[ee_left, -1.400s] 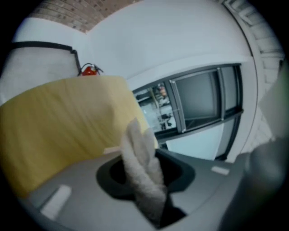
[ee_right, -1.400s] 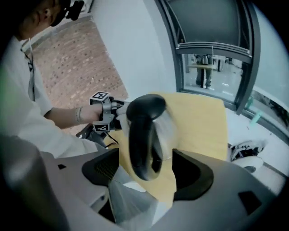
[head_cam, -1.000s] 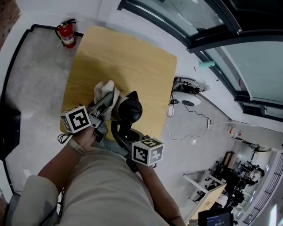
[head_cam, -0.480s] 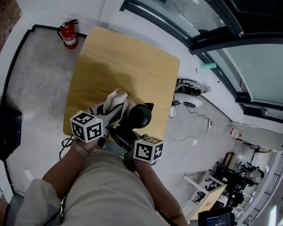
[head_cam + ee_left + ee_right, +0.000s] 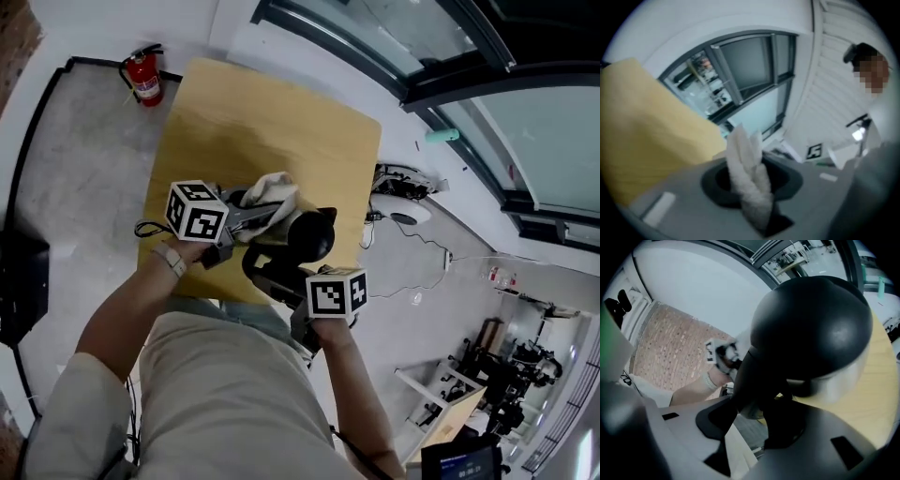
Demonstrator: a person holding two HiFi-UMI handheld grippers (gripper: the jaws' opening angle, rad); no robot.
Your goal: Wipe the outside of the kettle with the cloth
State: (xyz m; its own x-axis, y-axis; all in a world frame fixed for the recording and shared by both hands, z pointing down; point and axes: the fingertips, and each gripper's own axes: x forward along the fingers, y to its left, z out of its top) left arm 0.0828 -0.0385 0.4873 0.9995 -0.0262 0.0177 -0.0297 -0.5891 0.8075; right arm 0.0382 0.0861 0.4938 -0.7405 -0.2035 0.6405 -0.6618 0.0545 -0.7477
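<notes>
The kettle [image 5: 307,236], with a black domed lid and a silver body, stands near the front of the wooden table [image 5: 272,122]. In the right gripper view its lid [image 5: 811,329] fills the frame. My right gripper [image 5: 274,277] is shut on the kettle's black handle [image 5: 750,380] from the near side. The left gripper [image 5: 255,216] reaches in from the left, roughly level, shut on a white cloth [image 5: 273,191]. The cloth lies against the kettle's upper far-left side. In the left gripper view the cloth [image 5: 749,180] sticks up from between the jaws, bunched and pinched.
A red fire extinguisher [image 5: 142,73] stands on the floor beyond the table's far left corner. A white round device [image 5: 398,202] with cables lies on the floor to the right of the table. Glass walls run along the far right.
The left gripper has rolled and carried the cloth from the kettle's left side round to its upper far side. The right gripper has kept its hold on the handle, with the kettle shifted slightly right.
</notes>
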